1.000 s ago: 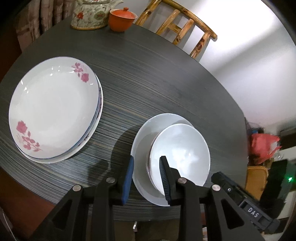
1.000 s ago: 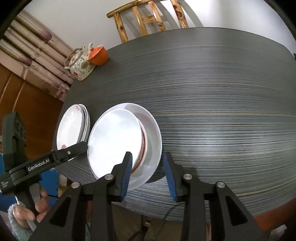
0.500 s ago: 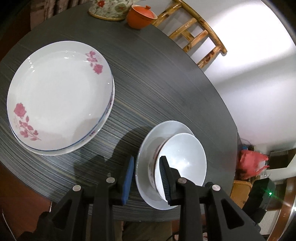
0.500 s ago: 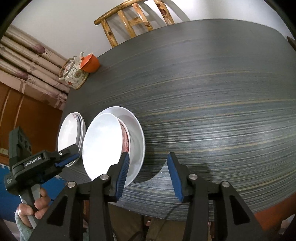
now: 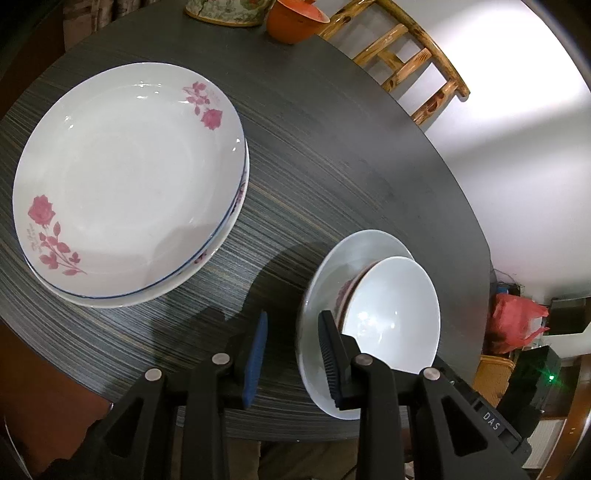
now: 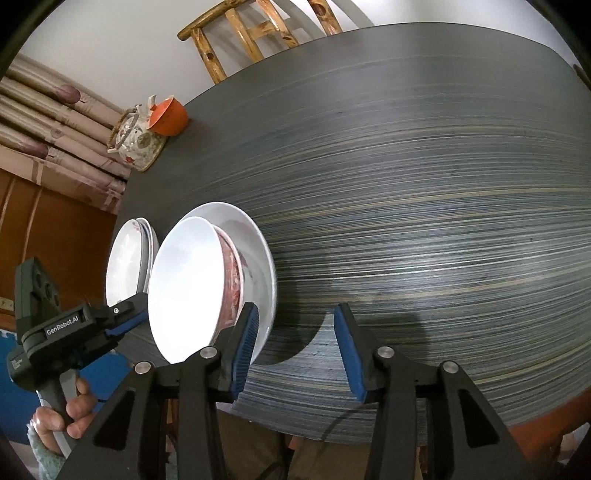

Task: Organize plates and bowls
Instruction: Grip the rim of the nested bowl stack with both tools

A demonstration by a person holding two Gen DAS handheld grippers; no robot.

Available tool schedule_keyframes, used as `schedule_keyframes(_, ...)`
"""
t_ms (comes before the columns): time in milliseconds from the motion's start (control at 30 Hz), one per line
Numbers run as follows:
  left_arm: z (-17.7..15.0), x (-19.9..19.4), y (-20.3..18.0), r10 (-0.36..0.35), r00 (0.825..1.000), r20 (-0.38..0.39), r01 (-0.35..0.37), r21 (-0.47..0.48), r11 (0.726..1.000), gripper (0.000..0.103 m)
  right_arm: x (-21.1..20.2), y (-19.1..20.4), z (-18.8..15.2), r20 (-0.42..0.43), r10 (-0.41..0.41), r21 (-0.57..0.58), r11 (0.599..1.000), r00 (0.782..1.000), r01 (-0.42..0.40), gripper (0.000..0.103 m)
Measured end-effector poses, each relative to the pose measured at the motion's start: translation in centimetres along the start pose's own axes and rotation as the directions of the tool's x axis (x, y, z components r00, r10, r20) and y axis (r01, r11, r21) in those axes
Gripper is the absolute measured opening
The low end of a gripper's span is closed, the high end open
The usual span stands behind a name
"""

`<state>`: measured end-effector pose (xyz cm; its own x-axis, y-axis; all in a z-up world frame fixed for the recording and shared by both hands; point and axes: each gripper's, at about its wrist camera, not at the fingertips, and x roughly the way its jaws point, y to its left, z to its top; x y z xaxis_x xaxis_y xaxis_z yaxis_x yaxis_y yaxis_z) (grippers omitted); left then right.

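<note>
A stack of white plates with pink roses (image 5: pixel 125 177) lies on the dark table at the left; it also shows in the right wrist view (image 6: pixel 127 266). To its right a white bowl (image 5: pixel 391 314) with a red pattern outside sits on a small white plate (image 5: pixel 354 251), near the table's front edge. My left gripper (image 5: pixel 291 350) is open and empty, just left of that plate's rim. My right gripper (image 6: pixel 295 347) is open and empty; its left finger is beside the small plate (image 6: pixel 258 251) and bowl (image 6: pixel 184 288).
A floral teapot (image 6: pixel 136 138) and an orange cup (image 6: pixel 168 116) stand at the table's far edge, with a wooden chair (image 6: pixel 251 33) behind. The dark table (image 6: pixel 424 184) stretches wide to the right. A red bag (image 5: pixel 517 321) lies on the floor.
Both grippers have pulled back from the bowl and small plate. The right gripper has opened wider and shifted right. The left wrist view now takes in more of the rose plates.
</note>
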<state>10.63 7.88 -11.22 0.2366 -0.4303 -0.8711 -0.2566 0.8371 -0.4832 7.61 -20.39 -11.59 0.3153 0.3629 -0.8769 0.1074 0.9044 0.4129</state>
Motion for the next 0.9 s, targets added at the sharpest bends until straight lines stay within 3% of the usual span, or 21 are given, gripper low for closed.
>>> schedule_keyframes(200,0.3,0.4,0.3,-0.004,1.000,-0.006,0.004,-0.004,1.000,0.029,0.9,0.2,0.5,-0.009,0.015,-0.006,1.000,1.000,-0.015,0.029)
schedule_keyframes(400,0.4,0.8,0.5,-0.006,1.000,-0.015,0.006,0.001,1.000,0.028,1.8,0.4,0.7,-0.023,0.011,-0.016,1.000,1.000,-0.011,0.025)
schedule_keyframes(900,0.5,1.4,-0.3,0.026,1.000,-0.001,-0.026,0.053,0.998,0.023,3.3,0.1,1.2,-0.048,0.017,-0.032,0.999,0.999,-0.018,0.022)
